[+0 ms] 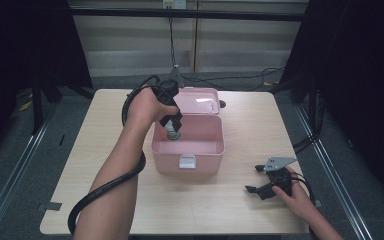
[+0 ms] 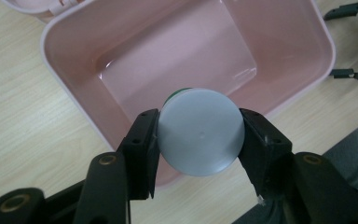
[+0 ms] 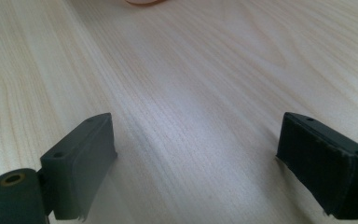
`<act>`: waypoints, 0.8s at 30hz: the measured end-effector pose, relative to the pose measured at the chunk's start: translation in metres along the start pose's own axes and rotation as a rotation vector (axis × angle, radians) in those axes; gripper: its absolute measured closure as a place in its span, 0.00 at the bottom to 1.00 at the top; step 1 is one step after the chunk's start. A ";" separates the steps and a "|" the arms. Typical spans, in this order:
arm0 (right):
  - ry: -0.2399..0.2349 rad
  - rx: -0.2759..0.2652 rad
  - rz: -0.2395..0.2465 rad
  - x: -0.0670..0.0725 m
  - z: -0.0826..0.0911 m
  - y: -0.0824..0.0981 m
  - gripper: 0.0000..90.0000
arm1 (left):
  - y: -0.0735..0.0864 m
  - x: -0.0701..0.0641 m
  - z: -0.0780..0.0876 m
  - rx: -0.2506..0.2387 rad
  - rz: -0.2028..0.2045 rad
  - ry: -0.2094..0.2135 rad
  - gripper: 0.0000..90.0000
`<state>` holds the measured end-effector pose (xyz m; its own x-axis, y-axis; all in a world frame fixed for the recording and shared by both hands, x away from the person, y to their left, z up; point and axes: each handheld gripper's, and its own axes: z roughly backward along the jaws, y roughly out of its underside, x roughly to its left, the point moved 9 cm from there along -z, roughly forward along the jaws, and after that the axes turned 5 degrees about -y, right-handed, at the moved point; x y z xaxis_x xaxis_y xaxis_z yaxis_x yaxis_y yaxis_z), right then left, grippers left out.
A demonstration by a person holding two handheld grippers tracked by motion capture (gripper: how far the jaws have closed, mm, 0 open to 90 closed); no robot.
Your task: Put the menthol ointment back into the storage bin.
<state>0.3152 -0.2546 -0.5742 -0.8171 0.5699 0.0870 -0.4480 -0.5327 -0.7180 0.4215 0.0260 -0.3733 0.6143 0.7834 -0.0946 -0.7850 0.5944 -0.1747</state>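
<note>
Bottle held over the open pink box

No brand, label or writing can be read on anything here. The left hand-held gripper (image 2: 199, 135) is clenched on a bottle (image 1: 172, 131) with a pale round cap (image 2: 200, 132) and a green rim beneath, its pads pressing the cap from both sides; the bottle hangs over the pink box (image 1: 188, 150), near its left wall, with the lid (image 1: 200, 102) tipped back behind. A black cable (image 1: 105, 187) loops along the forearm. To the right, well apart from the box, the right hand-held gripper (image 1: 255, 180) lies released on the bare wooden desk (image 1: 240, 130), jaws wide with nothing between them.
</note>
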 end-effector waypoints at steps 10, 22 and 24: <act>0.000 0.002 -0.002 0.000 0.000 0.000 0.12 | -0.016 0.000 -0.024 -0.014 0.043 -0.031 0.56; 0.002 -0.002 -0.001 0.000 0.000 0.000 0.12 | -0.029 0.004 -0.057 -0.017 0.097 -0.049 0.56; 0.001 -0.002 -0.002 0.000 0.000 0.000 0.12 | -0.033 0.006 -0.064 -0.028 0.114 -0.054 0.56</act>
<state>0.3154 -0.2545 -0.5741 -0.8162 0.5711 0.0878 -0.4486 -0.5305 -0.7193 0.4563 -0.0010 -0.4312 0.5153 0.8547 -0.0631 -0.8465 0.4961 -0.1930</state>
